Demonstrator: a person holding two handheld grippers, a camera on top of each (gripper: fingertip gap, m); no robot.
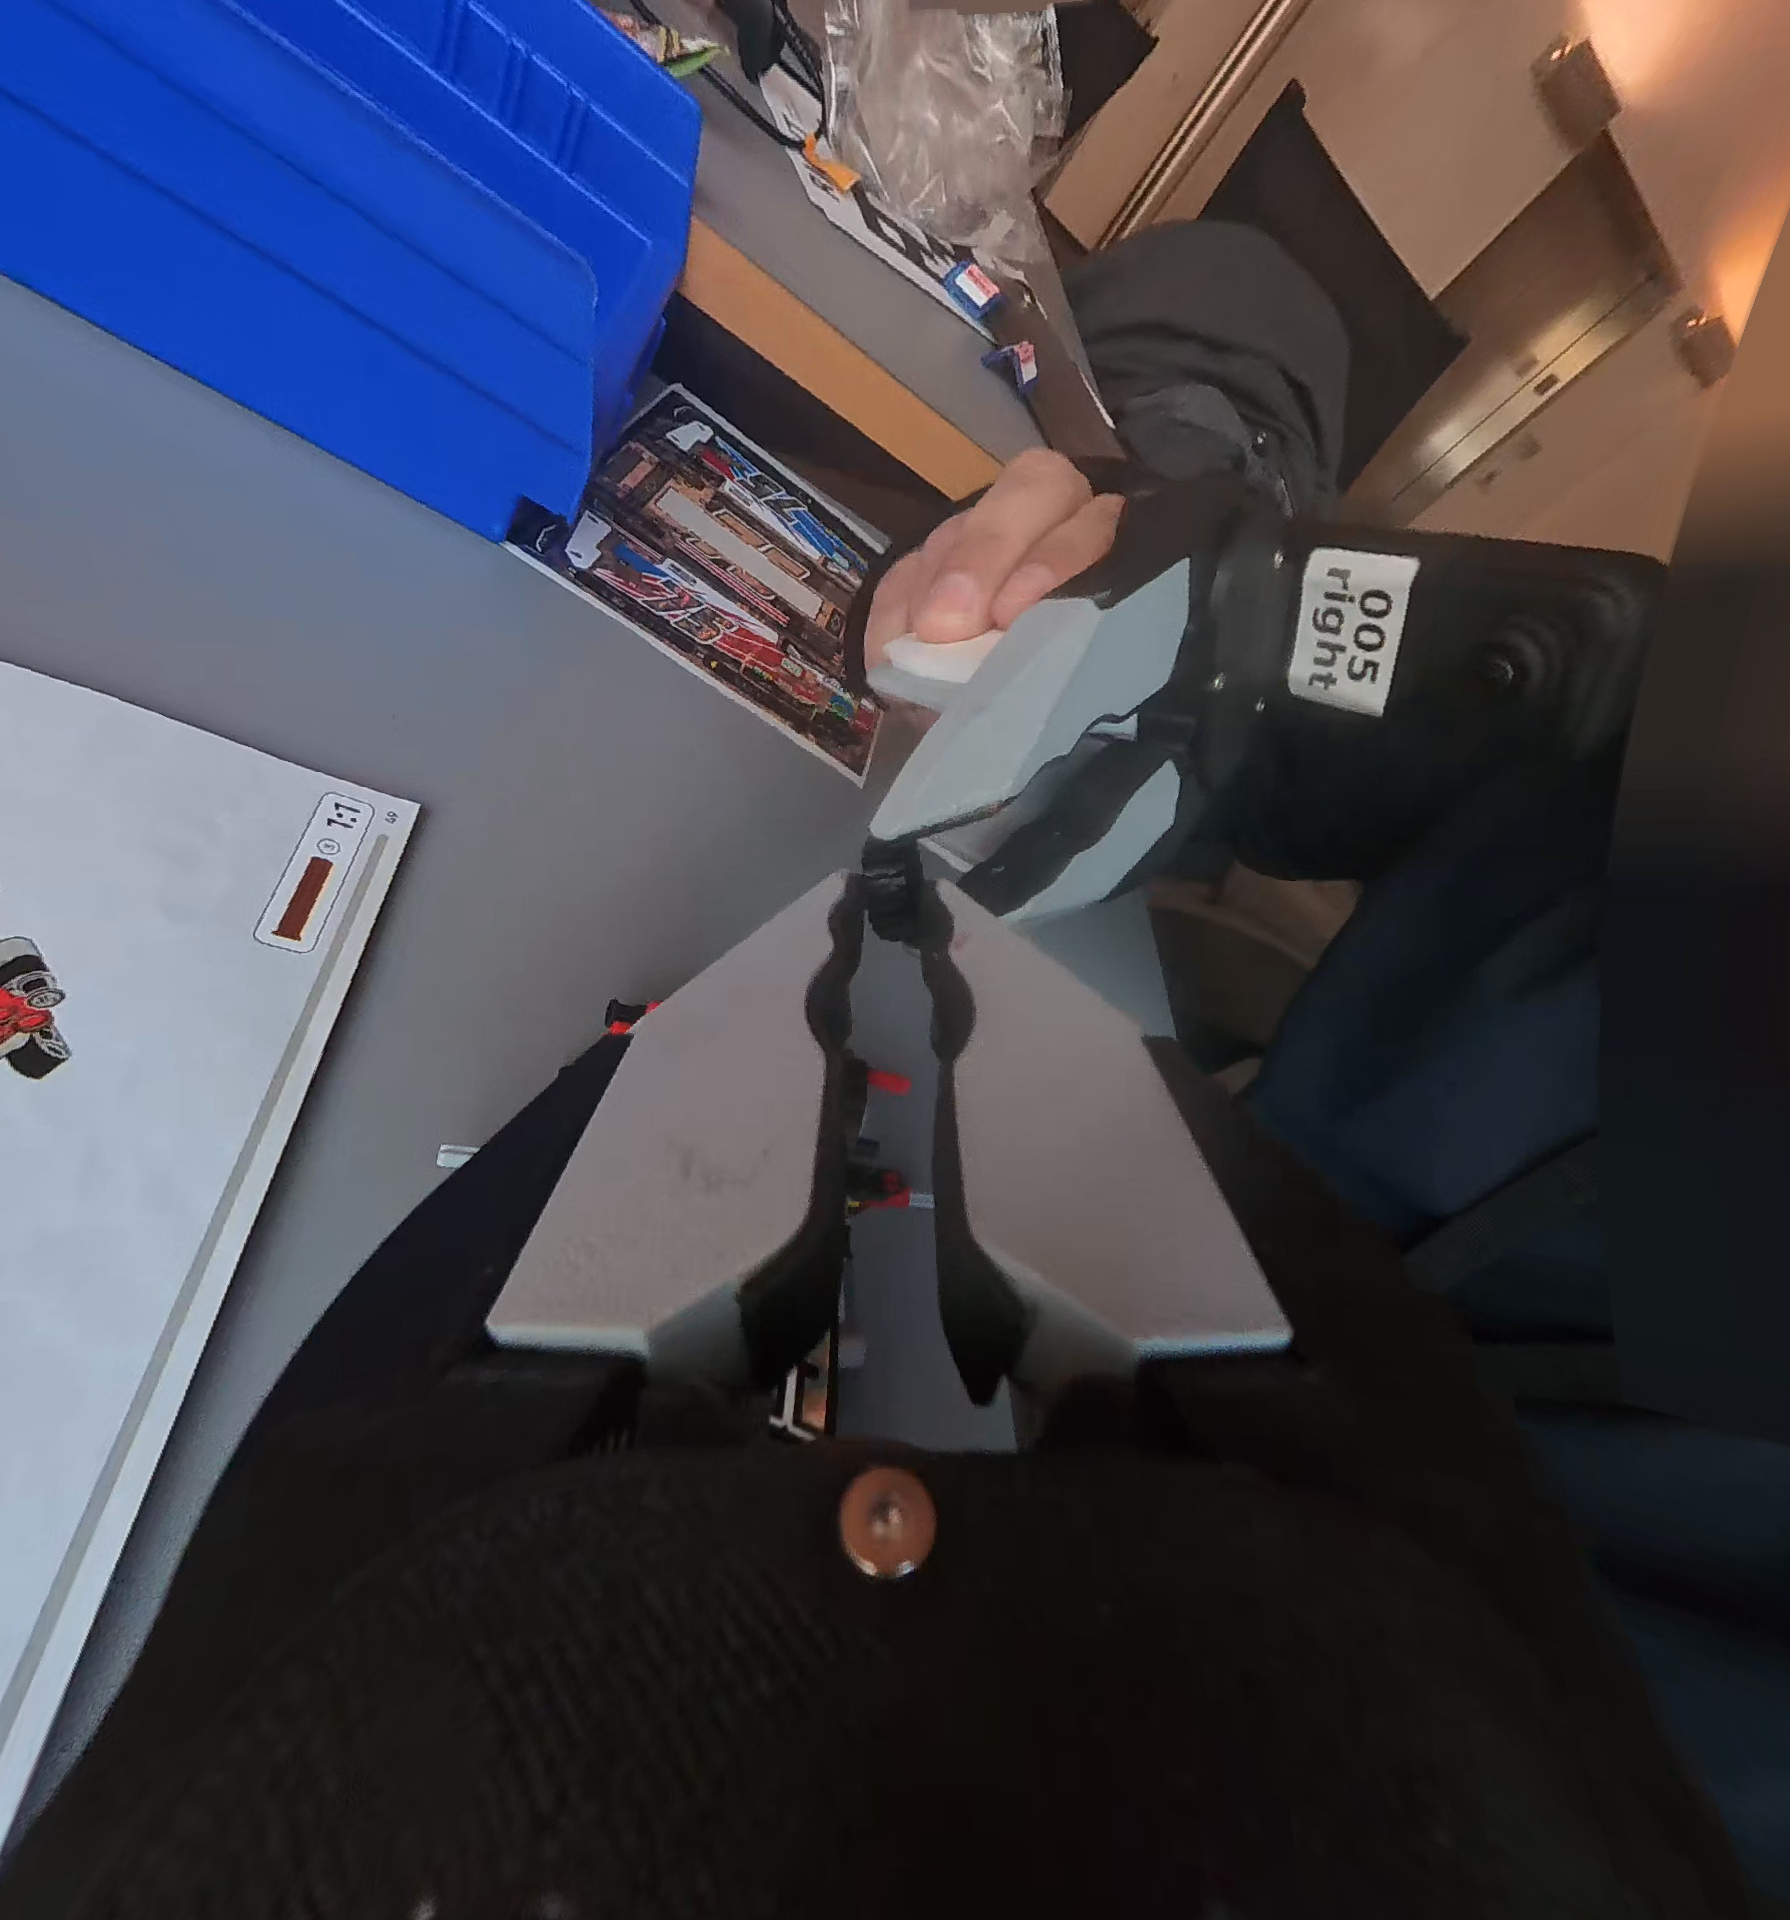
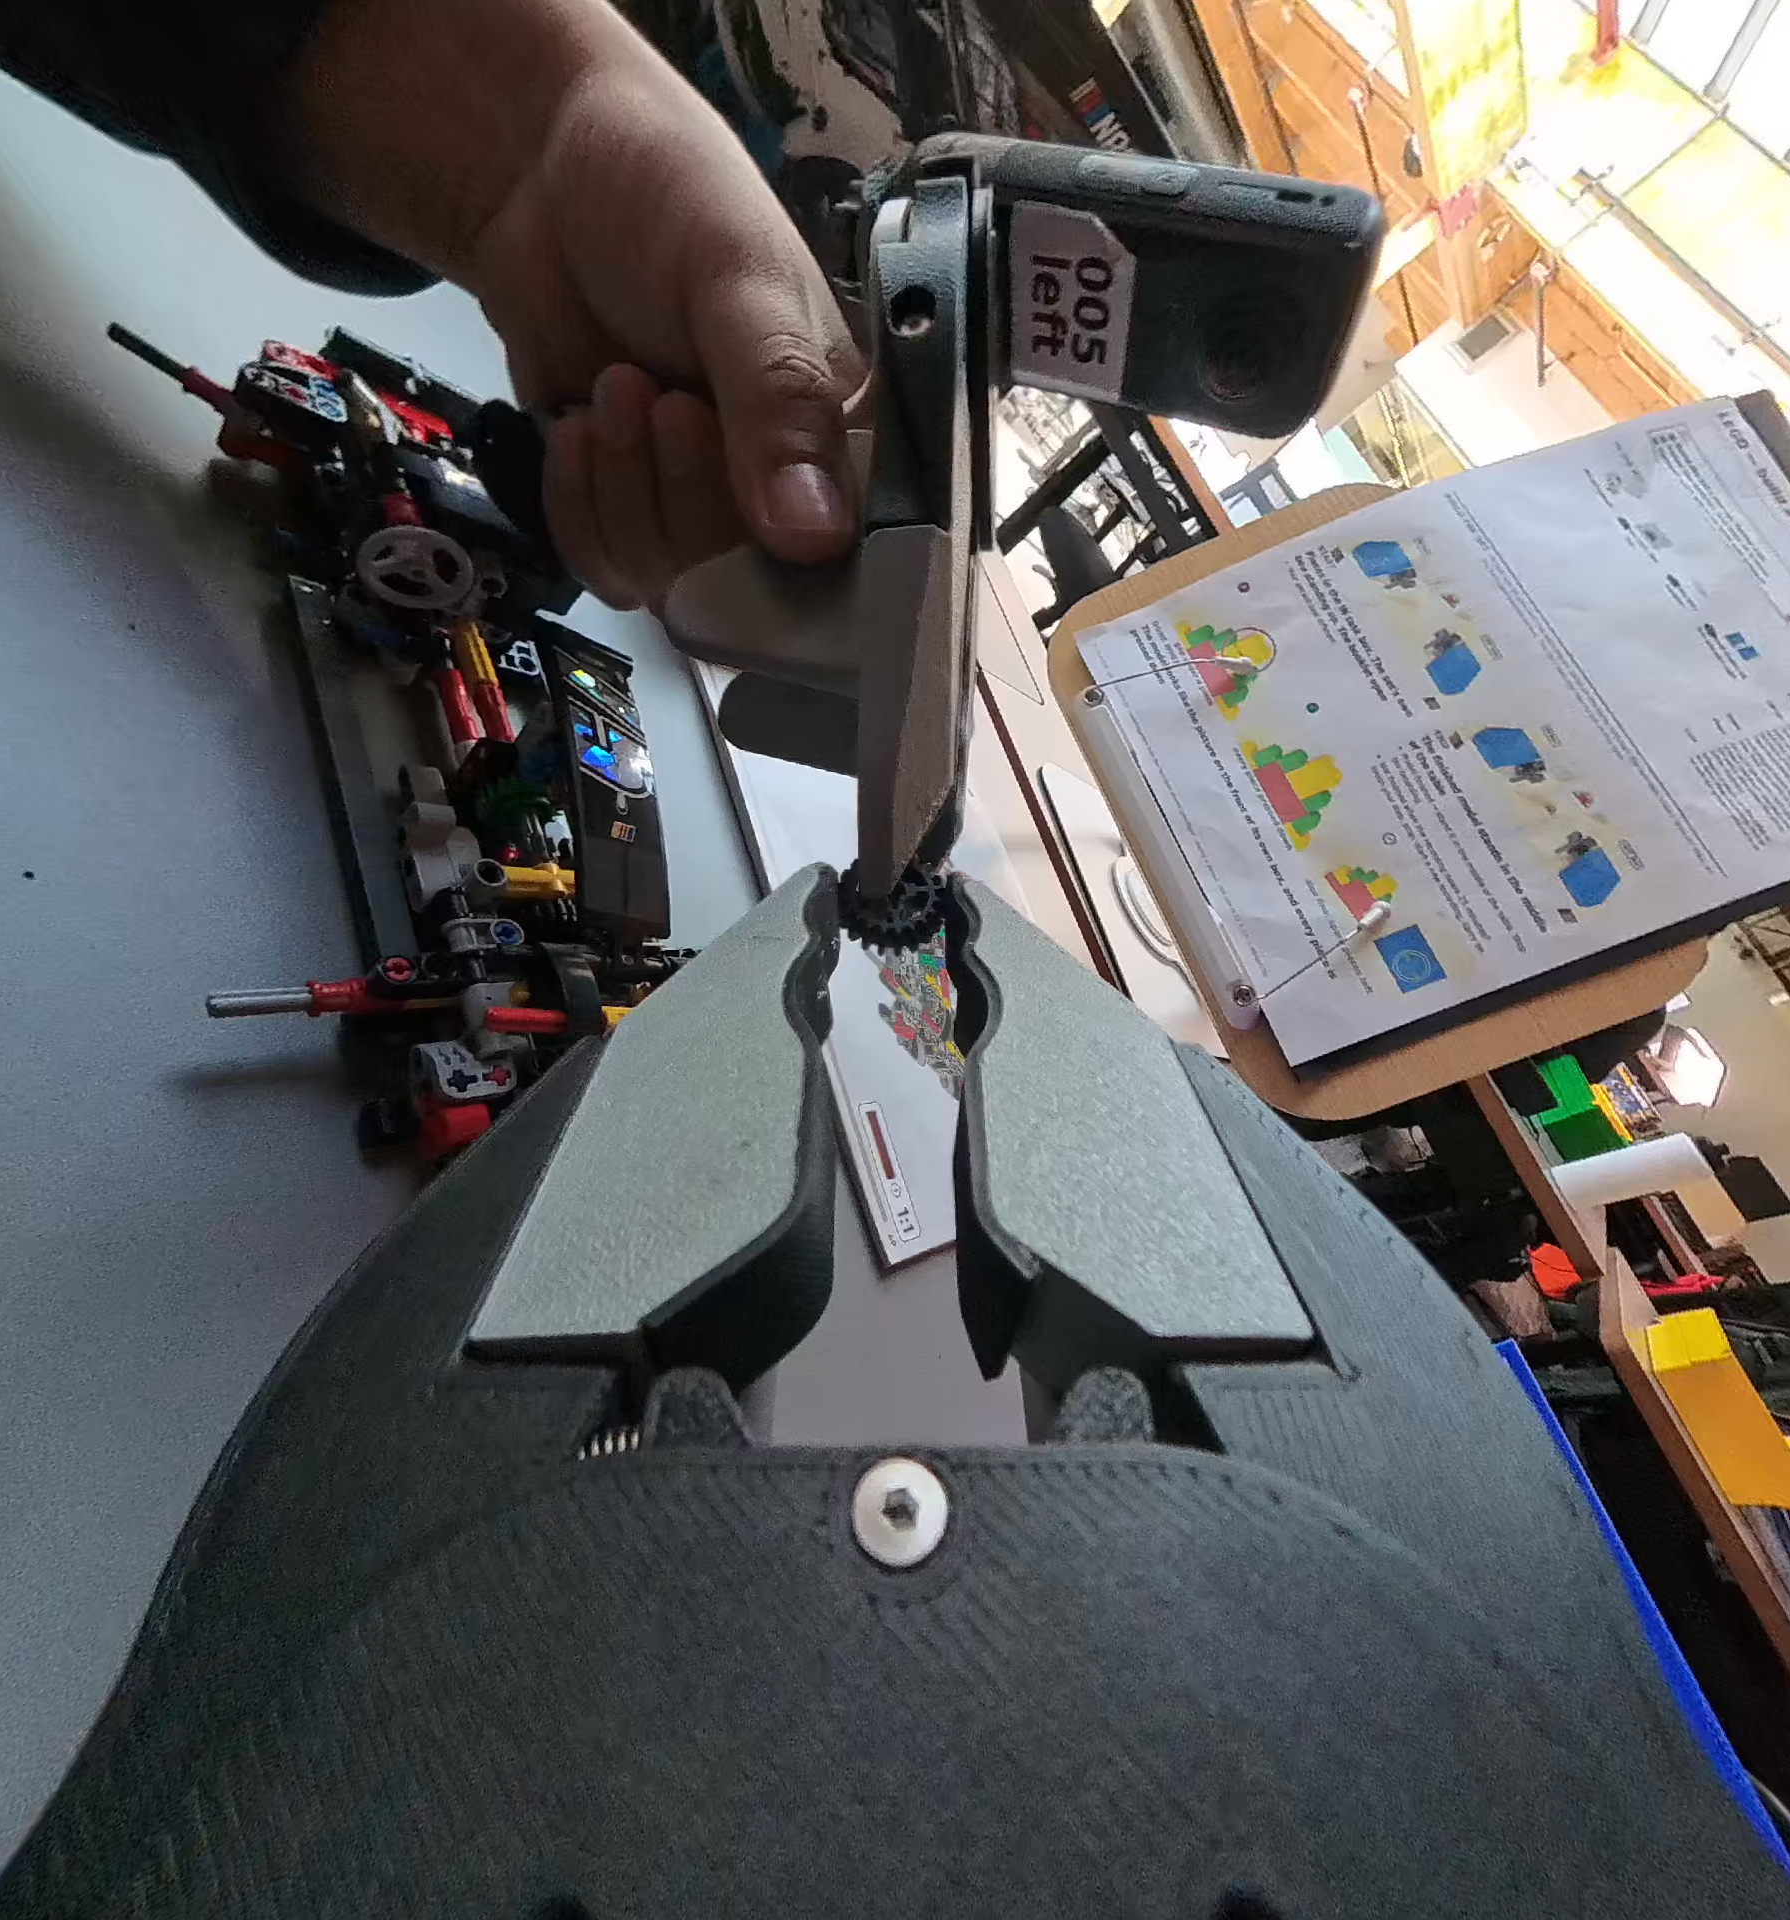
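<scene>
Two hand-held grippers meet on one small black gear (image 2: 891, 909) above a grey table (image 1: 351, 623).

The right gripper (image 2: 891, 914) clamps the gear's toothed rim between its fingertips; the left gripper (image 1: 886, 904), arriving from 12 o'clock, pinches the same gear across its faces. A brick-built model (image 2: 455, 727) lies at 10 o'clock, an instruction booklet (image 1: 143, 987) beneath, and a blue bin (image 1: 299, 208) beyond.

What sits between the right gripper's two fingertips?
A small black toothed gear, gripped edge-on by the right gripper; the left gripper pinches it from above. Right wrist view.
</scene>
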